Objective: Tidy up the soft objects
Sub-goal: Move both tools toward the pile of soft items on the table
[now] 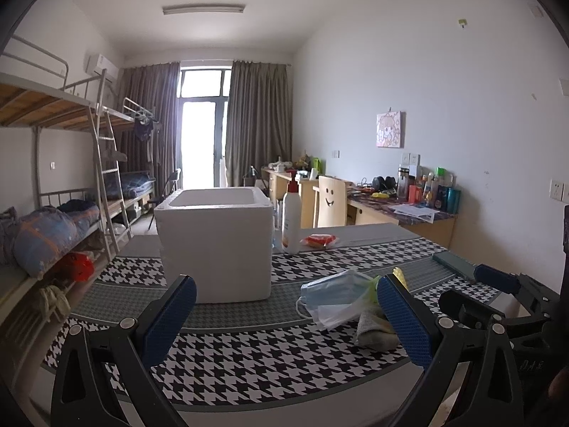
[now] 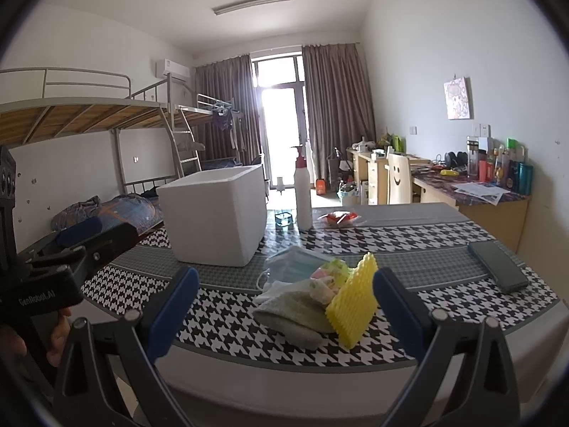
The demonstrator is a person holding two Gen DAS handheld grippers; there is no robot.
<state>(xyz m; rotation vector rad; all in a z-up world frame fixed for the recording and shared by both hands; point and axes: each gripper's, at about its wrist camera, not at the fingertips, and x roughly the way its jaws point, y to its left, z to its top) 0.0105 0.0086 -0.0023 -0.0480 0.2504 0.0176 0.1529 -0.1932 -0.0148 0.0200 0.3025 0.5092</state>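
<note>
Yellow foam net [image 2: 355,300] lies between right gripper's [image 2: 286,297] spread fingers (untouched).

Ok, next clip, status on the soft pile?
Left gripper open, empty. Right gripper open, empty, facing pile. Masks, grey cloth, yellow foam net heaped beside white foam box. Nothing in the way.
</note>
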